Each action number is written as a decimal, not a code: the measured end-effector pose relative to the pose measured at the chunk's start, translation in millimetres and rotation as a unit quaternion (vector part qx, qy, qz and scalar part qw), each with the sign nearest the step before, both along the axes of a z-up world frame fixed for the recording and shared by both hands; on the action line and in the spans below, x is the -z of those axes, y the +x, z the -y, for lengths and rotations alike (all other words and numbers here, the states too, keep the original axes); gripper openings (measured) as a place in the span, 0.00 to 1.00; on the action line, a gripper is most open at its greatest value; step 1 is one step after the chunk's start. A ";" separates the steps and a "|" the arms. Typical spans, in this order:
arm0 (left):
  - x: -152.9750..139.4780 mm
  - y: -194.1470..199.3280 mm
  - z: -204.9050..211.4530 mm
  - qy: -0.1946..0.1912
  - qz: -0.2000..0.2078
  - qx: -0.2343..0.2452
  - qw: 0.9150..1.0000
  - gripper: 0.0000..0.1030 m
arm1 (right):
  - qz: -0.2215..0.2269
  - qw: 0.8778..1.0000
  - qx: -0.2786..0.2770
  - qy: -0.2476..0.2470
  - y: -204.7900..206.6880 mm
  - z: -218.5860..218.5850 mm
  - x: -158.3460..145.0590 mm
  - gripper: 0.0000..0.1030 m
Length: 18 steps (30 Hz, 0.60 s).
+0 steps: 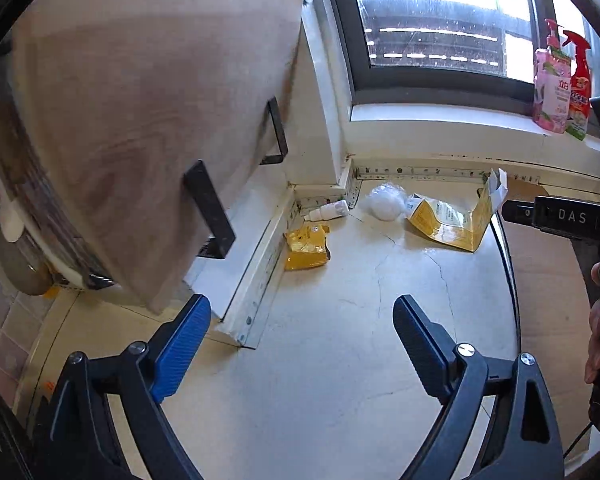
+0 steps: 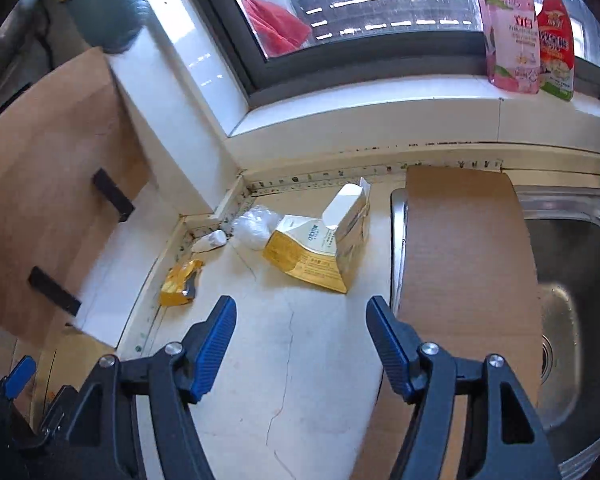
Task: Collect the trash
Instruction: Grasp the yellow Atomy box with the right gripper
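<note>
Looking through left wrist view: my left gripper point(image 1: 302, 322) tilts down over the pale counter point(image 1: 320, 380), fingers wide apart, nothing between. Trash sits mid-frame by the wall: yellow wrapper point(image 1: 306, 244), small white bottle point(image 1: 332, 210), crumpled white plastic point(image 1: 386, 200), torn yellow carton point(image 1: 448, 222). Right edge: a hand point(image 1: 598, 340) holding the other gripper's body.

Right wrist view: my right gripper point(image 2: 300, 322) angled down too, fingers apart, empty. Carton point(image 2: 320, 256) centre frame, wrapper point(image 2: 180, 284) left of it. Cardboard sheet point(image 2: 468, 264) over the sink point(image 2: 588, 280), right.

Left gripper point(image 1: 302, 322) empty, jaws wide; ahead on surface point(image 1: 320, 360): yellow wrapper point(image 1: 306, 246), small white bottle point(image 1: 328, 211), torn yellow carton point(image 1: 452, 220).
</note>
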State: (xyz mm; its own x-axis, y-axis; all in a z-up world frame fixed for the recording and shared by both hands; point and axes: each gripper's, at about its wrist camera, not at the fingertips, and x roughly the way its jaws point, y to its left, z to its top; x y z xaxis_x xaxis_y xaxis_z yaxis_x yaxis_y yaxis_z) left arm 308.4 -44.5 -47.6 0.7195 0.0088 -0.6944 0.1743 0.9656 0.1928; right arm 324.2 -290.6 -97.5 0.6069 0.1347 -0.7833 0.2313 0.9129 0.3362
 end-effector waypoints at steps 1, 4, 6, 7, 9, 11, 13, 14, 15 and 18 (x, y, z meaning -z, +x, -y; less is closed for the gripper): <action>8.6 11.1 6.9 0.002 -0.004 0.001 1.000 0.89 | -0.009 1.000 0.004 0.003 11.5 4.6 10.8 0.66; 30.6 40.7 25.2 0.022 -0.012 -0.003 1.000 0.89 | -0.030 0.999 0.013 0.005 38.0 12.9 36.9 0.66; 45.4 62.2 34.3 0.030 -0.025 -0.010 0.999 0.89 | -0.048 0.999 0.016 0.003 51.8 13.7 53.4 0.66; 51.5 72.1 37.3 0.032 -0.030 -0.015 0.999 0.89 | -0.056 0.998 0.017 0.005 58.0 13.9 62.2 0.66; 65.1 94.3 40.2 0.035 -0.042 -0.027 0.998 0.89 | -0.065 0.998 0.022 0.003 68.1 15.7 75.3 0.66; 74.6 113.1 40.6 0.034 -0.052 -0.038 0.997 0.89 | -0.066 0.997 0.033 0.006 73.5 19.9 85.1 0.66; 82.9 127.6 46.6 0.039 -0.054 -0.035 0.997 0.87 | -0.059 0.997 0.048 0.015 77.0 25.9 91.2 0.66; 85.8 132.8 50.1 0.047 -0.052 -0.035 0.997 0.87 | -0.055 0.997 0.055 0.019 78.0 28.7 92.9 0.65; 89.3 139.3 53.9 0.056 -0.050 -0.036 0.996 0.87 | -0.050 0.997 0.060 0.022 79.1 30.8 94.4 0.63; 98.4 157.3 58.4 0.069 -0.052 -0.046 0.995 0.87 | -0.051 0.996 0.064 0.022 82.8 35.0 98.1 0.32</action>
